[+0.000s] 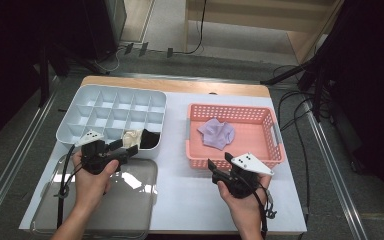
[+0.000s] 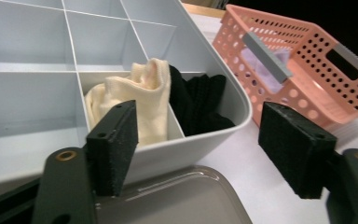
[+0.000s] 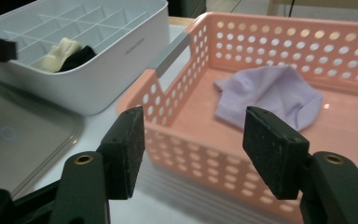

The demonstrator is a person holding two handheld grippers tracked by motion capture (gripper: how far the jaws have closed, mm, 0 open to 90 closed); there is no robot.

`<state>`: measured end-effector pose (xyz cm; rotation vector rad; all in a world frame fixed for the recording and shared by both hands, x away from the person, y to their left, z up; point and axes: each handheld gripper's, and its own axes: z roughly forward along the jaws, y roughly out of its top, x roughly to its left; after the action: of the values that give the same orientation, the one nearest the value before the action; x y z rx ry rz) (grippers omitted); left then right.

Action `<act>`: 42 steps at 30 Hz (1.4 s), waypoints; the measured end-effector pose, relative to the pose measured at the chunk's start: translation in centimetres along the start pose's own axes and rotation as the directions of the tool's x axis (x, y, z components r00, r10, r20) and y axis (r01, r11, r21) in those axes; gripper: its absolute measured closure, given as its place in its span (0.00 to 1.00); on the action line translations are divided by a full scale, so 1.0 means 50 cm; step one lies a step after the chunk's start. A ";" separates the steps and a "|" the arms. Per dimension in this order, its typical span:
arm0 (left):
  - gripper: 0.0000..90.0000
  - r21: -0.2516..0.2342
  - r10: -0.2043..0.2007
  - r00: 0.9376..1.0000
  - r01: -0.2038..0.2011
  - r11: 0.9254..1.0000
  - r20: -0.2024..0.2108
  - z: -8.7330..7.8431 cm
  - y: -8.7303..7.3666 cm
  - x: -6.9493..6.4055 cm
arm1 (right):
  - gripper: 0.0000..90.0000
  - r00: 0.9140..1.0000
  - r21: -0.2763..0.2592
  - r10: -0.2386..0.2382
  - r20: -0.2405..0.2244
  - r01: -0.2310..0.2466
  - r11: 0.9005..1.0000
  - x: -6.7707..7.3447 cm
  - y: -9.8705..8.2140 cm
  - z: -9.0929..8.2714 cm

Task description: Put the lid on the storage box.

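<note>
No legible brand, label or writing on any item; a faint embossed mark on the organiser wall in the right gripper view cannot be read.

Left gripper (image 1: 125, 148): held in the person's left hand (image 1: 91, 177) at the near left, above the clear lid (image 1: 130, 200), pointing right and slightly far toward the near right corner of the white divided organiser (image 1: 80, 102). Jaws released, nothing between them. The cream sock (image 2: 135, 100) sits bunched in a near-row compartment just beyond the jaws, not touched; the black sock (image 2: 200, 105) fills the adjoining corner compartment to its right.

Right gripper (image 1: 221, 161): held in the right hand (image 1: 242, 207) at the near right, pointing far and slightly left at the near wall of the pink perforated basket (image 1: 275, 150). Jaws spread apart, empty. The lilac garment (image 3: 270, 95) lies crumpled on the basket floor, beyond the near wall, apart from the pads.

Organiser and basket stand side by side on the white table (image 1: 180, 180), organiser left, basket right.
</note>
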<state>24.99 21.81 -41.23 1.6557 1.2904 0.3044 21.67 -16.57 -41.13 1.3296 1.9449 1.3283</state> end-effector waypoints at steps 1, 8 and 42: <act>0.28 -0.006 -0.002 1.000 0.002 1.000 0.001 -0.004 -0.001 -0.001 | 0.44 1.000 -0.003 0.003 0.012 -0.003 1.000 -0.004 0.006 0.004; 0.08 -0.028 0.026 0.999 -0.025 0.999 0.034 -0.031 -0.019 -0.004 | 0.41 0.998 0.014 0.011 0.064 -0.012 1.000 -0.027 0.026 0.044; 0.02 0.060 0.060 0.995 -0.065 0.996 0.079 -0.021 -0.120 0.016 | 0.61 0.963 0.181 0.113 0.244 -0.160 0.971 -0.077 0.059 0.215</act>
<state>20.98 22.80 -45.78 1.7470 1.2024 0.2370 32.98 -14.72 -43.94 1.6619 1.8900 1.0026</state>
